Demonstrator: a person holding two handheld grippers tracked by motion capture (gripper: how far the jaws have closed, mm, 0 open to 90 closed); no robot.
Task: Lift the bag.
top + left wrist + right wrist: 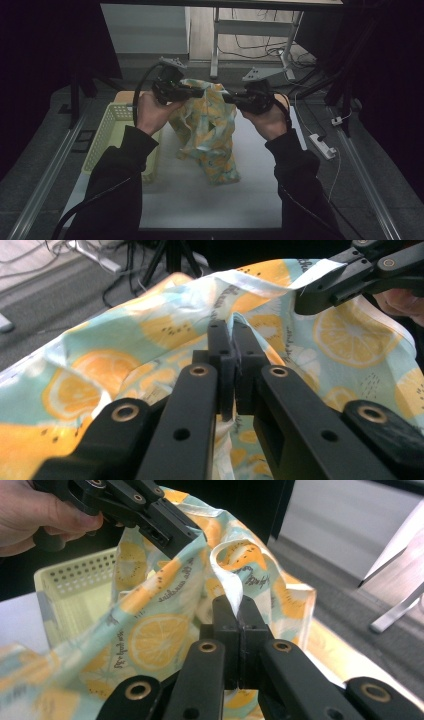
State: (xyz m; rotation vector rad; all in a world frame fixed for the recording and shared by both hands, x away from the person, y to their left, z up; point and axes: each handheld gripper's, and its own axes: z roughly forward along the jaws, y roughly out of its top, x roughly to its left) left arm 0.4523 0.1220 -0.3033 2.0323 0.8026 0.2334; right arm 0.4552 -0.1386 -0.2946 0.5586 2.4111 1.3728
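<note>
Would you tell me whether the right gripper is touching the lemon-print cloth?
Touching: in the right gripper view, the right gripper has its jaws shut on a white hem fold of the lemon-print cloth.

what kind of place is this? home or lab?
Looks like a lab or a recording workspace, not a home: a white table flanked by metal rails, a power strip with loose cables on the grey floor, and bare desk legs behind. The lemon-print cloth looks like a prop.

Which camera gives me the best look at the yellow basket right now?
The high view: the basket sits on the table left of the hanging cloth, partly behind the left sleeve. The right gripper view shows one perforated wall behind the cloth.
</note>
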